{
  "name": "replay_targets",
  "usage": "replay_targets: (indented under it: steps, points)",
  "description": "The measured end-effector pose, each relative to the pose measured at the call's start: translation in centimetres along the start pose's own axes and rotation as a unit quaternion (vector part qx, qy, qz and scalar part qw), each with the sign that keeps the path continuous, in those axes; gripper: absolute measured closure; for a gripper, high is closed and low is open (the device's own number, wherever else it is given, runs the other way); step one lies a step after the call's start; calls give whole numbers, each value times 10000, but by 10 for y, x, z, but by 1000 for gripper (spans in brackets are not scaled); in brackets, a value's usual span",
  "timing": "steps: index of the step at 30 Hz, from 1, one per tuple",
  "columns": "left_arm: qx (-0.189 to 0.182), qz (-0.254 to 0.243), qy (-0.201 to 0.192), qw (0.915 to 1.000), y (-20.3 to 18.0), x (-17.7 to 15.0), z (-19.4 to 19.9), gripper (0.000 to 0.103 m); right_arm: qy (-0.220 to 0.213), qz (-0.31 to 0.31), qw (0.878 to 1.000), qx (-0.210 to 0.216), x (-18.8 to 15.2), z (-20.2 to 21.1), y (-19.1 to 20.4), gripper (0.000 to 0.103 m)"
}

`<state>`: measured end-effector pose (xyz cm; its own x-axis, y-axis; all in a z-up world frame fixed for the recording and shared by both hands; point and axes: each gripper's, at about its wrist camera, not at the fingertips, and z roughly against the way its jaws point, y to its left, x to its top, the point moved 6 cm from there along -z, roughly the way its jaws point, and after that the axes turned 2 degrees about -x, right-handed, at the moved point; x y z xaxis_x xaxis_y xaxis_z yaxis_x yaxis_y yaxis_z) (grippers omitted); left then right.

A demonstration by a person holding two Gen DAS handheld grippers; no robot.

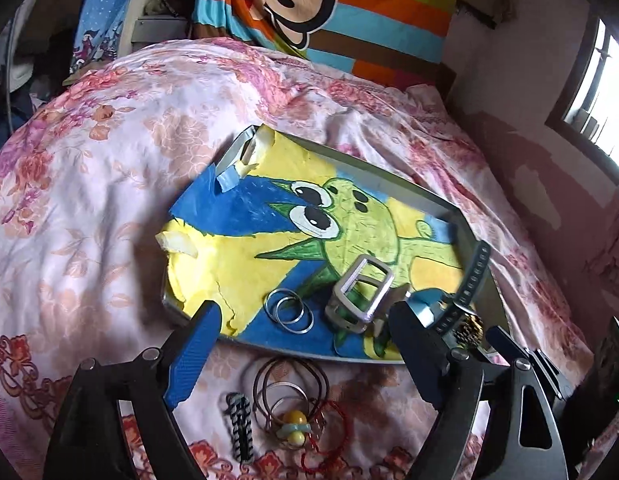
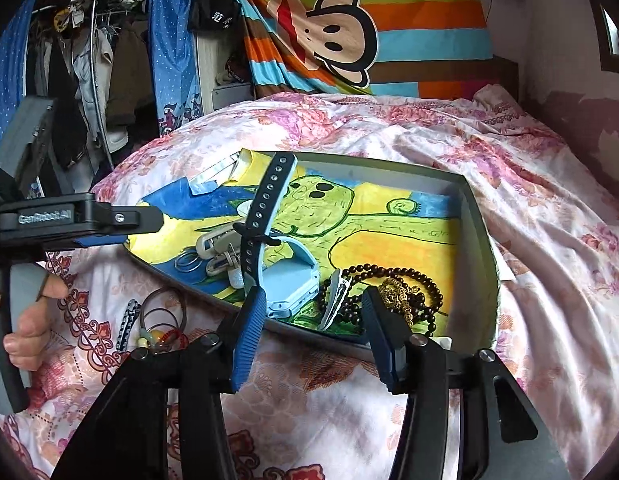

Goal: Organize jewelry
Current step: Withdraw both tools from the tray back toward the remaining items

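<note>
A grey tray (image 1: 393, 174) lined with a yellow, blue and green drawing lies on the bed. In it are silver rings (image 1: 288, 311), a grey watch (image 1: 359, 294), a blue watch (image 2: 293, 276) with a dark strap (image 2: 269, 200), a hair clip (image 2: 335, 300), dark beads (image 2: 393, 276) and a gold chain (image 2: 397, 294). On the bedspread before the tray lie hair ties and bangles (image 1: 291, 394), a yellow bead charm (image 1: 295, 426) and a striped clip (image 1: 240, 426). My left gripper (image 1: 305, 338) is open over the tray's near edge. My right gripper (image 2: 313, 308) is open and empty near the blue watch.
The floral bedspread (image 1: 129, 140) spreads all around the tray. A striped monkey blanket (image 2: 349, 32) hangs at the head. Clothes hang on a rack (image 2: 89, 52) at left. A window (image 1: 597, 92) is on the right wall.
</note>
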<state>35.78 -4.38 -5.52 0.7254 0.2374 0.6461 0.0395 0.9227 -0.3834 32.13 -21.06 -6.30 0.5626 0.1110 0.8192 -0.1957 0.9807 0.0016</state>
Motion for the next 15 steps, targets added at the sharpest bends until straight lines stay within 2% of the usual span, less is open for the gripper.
replay_targets:
  steps: [7,11,12,15]
  points:
    - [24,165,-269,9995,11,-1,37,5,-201,-53,9996,-170,8,37,2,31]
    - [92,170,-451,9988,18,-6,65,1,-375,-52,9990,-230,13,65,8,18]
    - [124,143,-511,9985,19,-8,73,0,-424,-59,9988,-234,13,73,10,12]
    - [239,8,-678,9974,21,-14,95,0,-600,-47,9979,-230,13,99,18,8]
